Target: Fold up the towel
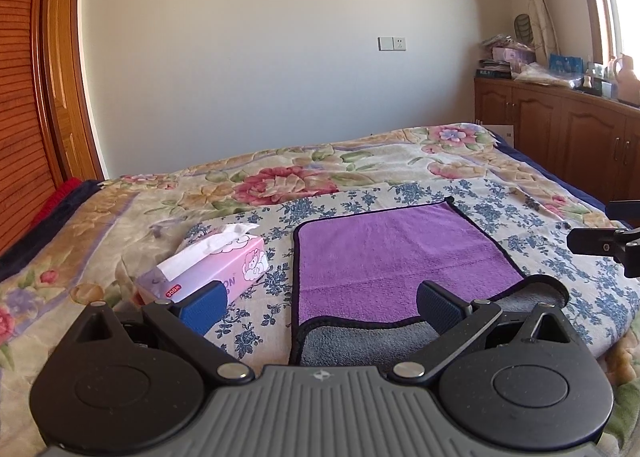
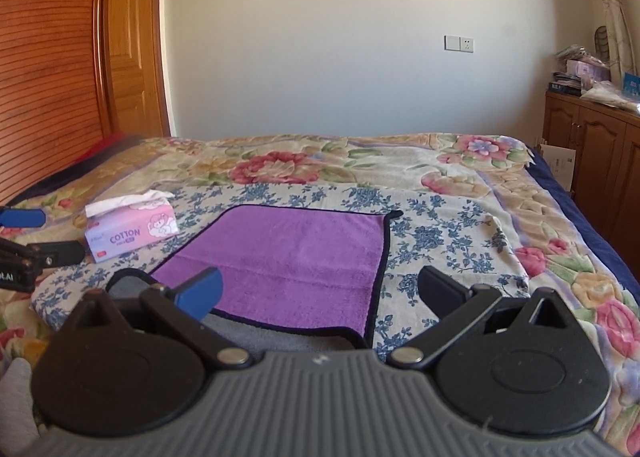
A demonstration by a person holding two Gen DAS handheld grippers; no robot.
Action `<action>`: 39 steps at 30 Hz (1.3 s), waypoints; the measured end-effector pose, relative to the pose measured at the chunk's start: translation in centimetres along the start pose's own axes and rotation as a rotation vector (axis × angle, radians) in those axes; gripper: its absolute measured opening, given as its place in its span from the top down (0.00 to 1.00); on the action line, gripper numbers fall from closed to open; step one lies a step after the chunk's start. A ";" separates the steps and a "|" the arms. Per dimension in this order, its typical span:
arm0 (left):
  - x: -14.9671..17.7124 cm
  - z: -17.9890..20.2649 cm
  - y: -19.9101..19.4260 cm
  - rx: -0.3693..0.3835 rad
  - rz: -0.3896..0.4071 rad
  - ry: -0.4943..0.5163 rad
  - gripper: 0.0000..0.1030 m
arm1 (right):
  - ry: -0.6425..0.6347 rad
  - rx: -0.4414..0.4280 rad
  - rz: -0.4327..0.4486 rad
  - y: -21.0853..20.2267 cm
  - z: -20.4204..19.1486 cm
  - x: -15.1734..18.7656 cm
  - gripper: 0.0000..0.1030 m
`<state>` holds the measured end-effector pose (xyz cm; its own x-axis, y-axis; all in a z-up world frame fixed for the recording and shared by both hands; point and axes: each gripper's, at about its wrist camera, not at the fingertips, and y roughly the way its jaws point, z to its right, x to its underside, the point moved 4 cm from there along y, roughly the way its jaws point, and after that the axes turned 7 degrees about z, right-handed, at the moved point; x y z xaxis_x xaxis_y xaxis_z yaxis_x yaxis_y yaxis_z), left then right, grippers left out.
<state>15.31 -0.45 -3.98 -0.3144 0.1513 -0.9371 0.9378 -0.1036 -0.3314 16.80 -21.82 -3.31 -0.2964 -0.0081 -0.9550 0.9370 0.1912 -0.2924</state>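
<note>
A purple towel (image 1: 400,253) with a dark hem and grey underside lies on the bed, its purple layer folded over the grey one, which shows along the near edge (image 1: 360,341). It also shows in the right wrist view (image 2: 296,257). My left gripper (image 1: 320,305) is open and empty, hovering over the towel's near left corner. My right gripper (image 2: 320,293) is open and empty over the towel's near right corner. The right gripper shows at the right edge of the left wrist view (image 1: 608,241); the left gripper shows at the left edge of the right wrist view (image 2: 24,241).
A pink tissue box (image 1: 216,269) stands left of the towel, also in the right wrist view (image 2: 128,229). The bed has a floral blanket (image 1: 280,177) and a blue-flowered sheet (image 2: 440,233). A wooden cabinet (image 1: 560,125) with clutter stands at the right, a wooden door (image 2: 132,37) at the left.
</note>
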 end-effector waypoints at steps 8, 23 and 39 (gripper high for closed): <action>0.6 -0.7 2.3 0.019 -0.032 -0.019 0.04 | -0.012 -0.018 -0.044 2.0 0.2 0.5 0.00; 2.3 -1.4 6.7 0.072 -0.135 -0.046 0.26 | 0.008 -0.044 -0.149 5.1 1.0 1.8 0.00; 4.3 -2.0 8.8 0.077 -0.227 -0.073 0.59 | 0.038 -0.068 -0.280 6.9 1.7 3.6 0.13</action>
<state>22.48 1.29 -10.67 -0.5280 0.1083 -0.8423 0.8290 -0.1497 -0.5389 22.48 -22.21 -8.87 -0.5494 -0.0330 -0.8349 0.8037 0.2522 -0.5389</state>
